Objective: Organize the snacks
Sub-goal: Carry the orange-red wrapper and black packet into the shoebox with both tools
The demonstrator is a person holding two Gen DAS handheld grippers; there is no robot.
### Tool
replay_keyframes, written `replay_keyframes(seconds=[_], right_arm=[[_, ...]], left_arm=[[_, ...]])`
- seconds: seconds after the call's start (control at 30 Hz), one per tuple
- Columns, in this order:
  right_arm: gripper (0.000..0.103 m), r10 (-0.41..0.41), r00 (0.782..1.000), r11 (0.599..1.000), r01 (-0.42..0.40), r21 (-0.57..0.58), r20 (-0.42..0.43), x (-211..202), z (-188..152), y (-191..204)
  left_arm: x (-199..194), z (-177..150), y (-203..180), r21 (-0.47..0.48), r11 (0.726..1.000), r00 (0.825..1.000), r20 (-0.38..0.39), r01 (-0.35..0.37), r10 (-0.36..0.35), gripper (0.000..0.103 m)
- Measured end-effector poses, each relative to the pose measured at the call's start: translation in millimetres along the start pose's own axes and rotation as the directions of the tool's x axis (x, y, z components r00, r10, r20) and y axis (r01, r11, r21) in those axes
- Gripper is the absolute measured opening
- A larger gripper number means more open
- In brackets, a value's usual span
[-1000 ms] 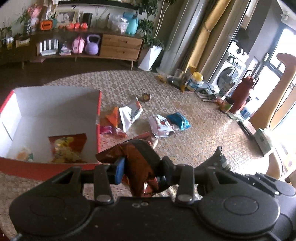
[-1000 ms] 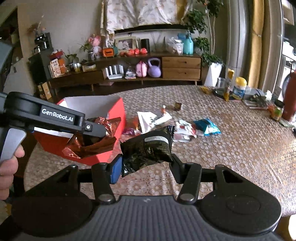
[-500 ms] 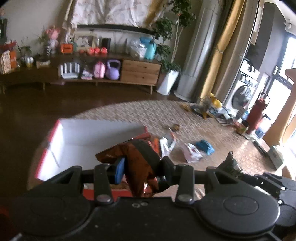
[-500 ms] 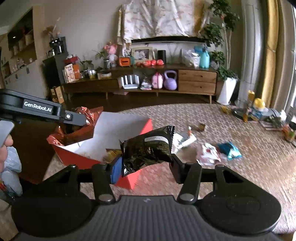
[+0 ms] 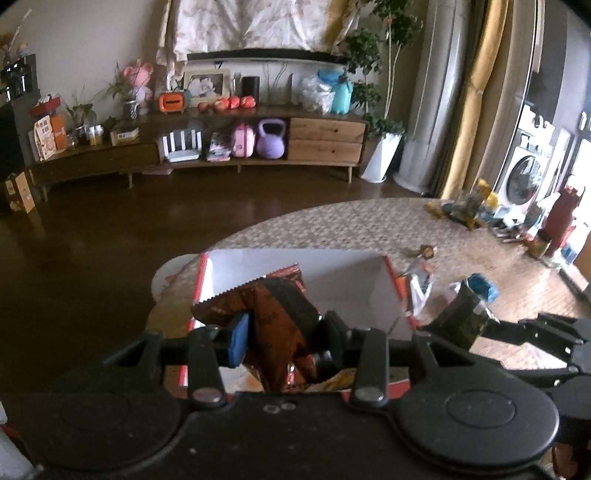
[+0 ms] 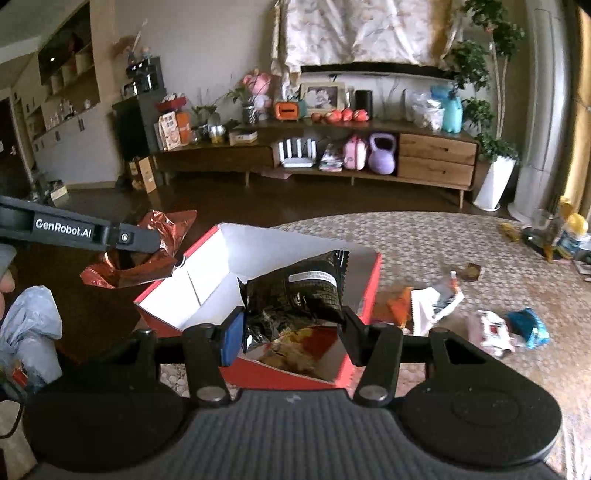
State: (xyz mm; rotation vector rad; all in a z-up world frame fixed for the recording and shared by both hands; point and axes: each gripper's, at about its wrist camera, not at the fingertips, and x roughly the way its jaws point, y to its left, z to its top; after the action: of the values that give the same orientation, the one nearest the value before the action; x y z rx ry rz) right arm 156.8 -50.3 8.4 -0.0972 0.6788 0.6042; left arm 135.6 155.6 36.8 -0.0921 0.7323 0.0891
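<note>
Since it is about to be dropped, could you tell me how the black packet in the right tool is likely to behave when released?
The black packet, clamped in the right tool, looks puffed and crinkled, so probably light and floppy. Its glossy film may be slippery. Released, it would likely fall softly into the red box below, with no rolling.

Living room interior: a low wooden sideboard (image 6: 332,155) with two drawers stands against the pale back wall, below a patterned cloth (image 6: 354,33) hung on that wall. Dark polished floor (image 5: 110,229) lies before it; a potted plant (image 6: 495,147) in a white pot stands at the sideboard's right end. Daylight enters at right, beside yellow curtains (image 5: 476,103) and a washing machine (image 5: 524,177).
</note>
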Motion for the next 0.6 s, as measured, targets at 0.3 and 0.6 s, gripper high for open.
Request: replay_keyframes(seconds=[0.3, 0.6], right_arm=[[0.053, -0.011, 0.996, 1.0, 0.011, -0.007, -0.087, 60.8, 2.2, 15.6], [0.053, -0.012, 0.986, 1.0, 0.013, 0.007, -0.166, 109.2, -2.7, 16.1]], left_arm=[[39.8, -9.2, 29.2, 0.0, 1.0, 0.997, -0.075, -0.028, 0.028, 0.041], [80.2, -14.2, 43.7, 0.003, 0.999, 0.989, -0.142, -0.041, 0.042, 0.041]])
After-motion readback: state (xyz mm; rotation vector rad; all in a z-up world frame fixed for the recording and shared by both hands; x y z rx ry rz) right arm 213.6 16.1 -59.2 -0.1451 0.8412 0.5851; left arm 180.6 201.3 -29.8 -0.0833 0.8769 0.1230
